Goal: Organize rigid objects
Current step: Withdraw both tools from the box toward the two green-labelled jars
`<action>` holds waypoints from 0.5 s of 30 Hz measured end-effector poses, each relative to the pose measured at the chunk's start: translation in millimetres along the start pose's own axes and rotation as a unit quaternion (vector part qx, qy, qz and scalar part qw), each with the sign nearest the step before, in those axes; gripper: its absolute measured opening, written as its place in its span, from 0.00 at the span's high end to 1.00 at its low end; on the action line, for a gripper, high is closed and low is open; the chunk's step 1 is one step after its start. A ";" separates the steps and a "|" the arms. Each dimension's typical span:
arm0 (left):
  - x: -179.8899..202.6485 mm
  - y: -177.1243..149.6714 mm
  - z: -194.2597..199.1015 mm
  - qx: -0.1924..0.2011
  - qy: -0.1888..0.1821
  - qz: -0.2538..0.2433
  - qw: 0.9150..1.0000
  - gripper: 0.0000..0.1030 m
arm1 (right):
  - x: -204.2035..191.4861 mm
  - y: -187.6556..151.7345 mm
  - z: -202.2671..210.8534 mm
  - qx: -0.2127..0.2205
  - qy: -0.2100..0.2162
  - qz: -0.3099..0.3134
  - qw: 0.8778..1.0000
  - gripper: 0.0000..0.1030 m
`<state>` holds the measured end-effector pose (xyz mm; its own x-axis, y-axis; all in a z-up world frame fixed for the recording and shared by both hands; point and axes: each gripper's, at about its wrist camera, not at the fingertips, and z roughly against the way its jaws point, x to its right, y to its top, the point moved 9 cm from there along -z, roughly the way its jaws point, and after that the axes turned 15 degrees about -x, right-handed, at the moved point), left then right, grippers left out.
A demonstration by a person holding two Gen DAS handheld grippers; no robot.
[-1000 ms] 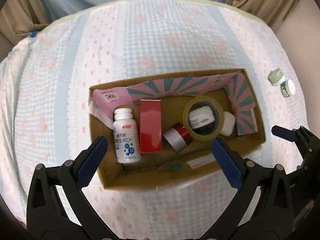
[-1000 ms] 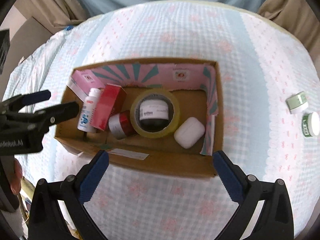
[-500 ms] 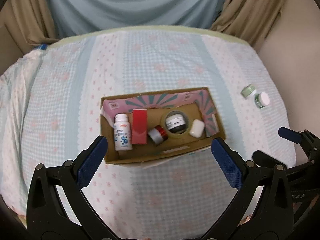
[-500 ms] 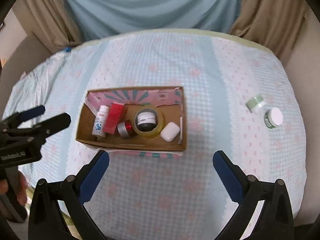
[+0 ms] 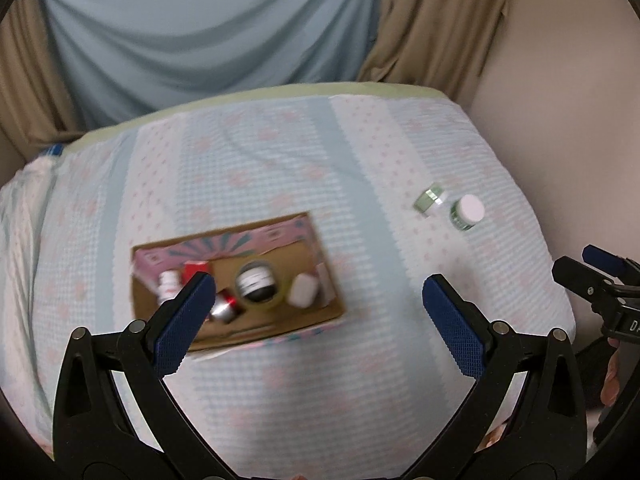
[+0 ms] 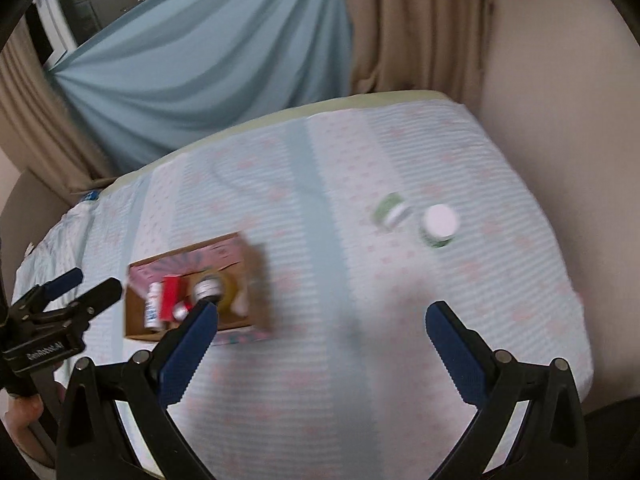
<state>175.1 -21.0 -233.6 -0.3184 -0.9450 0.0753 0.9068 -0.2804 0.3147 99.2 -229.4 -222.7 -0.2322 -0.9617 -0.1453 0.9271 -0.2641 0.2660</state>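
Observation:
A cardboard box (image 5: 280,320) (image 6: 260,280) with a pink and teal lining sits on the checked cloth. It holds a white bottle (image 5: 167,285), a red carton (image 6: 170,296), a tape roll (image 5: 258,282) around a dark jar, a red and silver can (image 5: 226,307) and a white case (image 5: 303,290). Two small jars lie on the cloth at the right: a pale green one (image 5: 430,200) (image 6: 390,210) and a white-lidded one (image 5: 467,212) (image 6: 439,224). My left gripper (image 5: 314,284) is open and empty, high above the table. My right gripper (image 6: 320,312) is open and empty too.
The table's right edge runs close to the two jars, with a beige wall (image 5: 560,120) beyond. Blue and tan curtains (image 5: 200,40) hang behind the far edge. Each gripper shows at the side of the other's view, the right one (image 5: 600,280) and the left one (image 6: 60,304).
Both grippers have pulled up and back from the box, which now looks much smaller. Both views have swung right, toward the two jars. The jaws stay open.

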 end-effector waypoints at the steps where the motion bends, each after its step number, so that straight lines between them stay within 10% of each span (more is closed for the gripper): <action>1: 13.1 5.0 -1.6 0.004 0.003 0.000 1.000 0.00 | 15.1 4.8 1.5 0.002 -0.003 0.002 1.000 0.00; 15: 186.1 78.3 -141.4 -0.031 -0.017 -0.023 0.999 0.00 | 178.9 75.0 -80.2 -0.017 -0.010 0.086 0.996 0.00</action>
<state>225.9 -242.6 -328.7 -0.3692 -0.9245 0.0952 0.9059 -0.3351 0.2590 150.8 -415.4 -305.1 -0.0751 -0.9938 -0.0819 0.9631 -0.0936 0.2522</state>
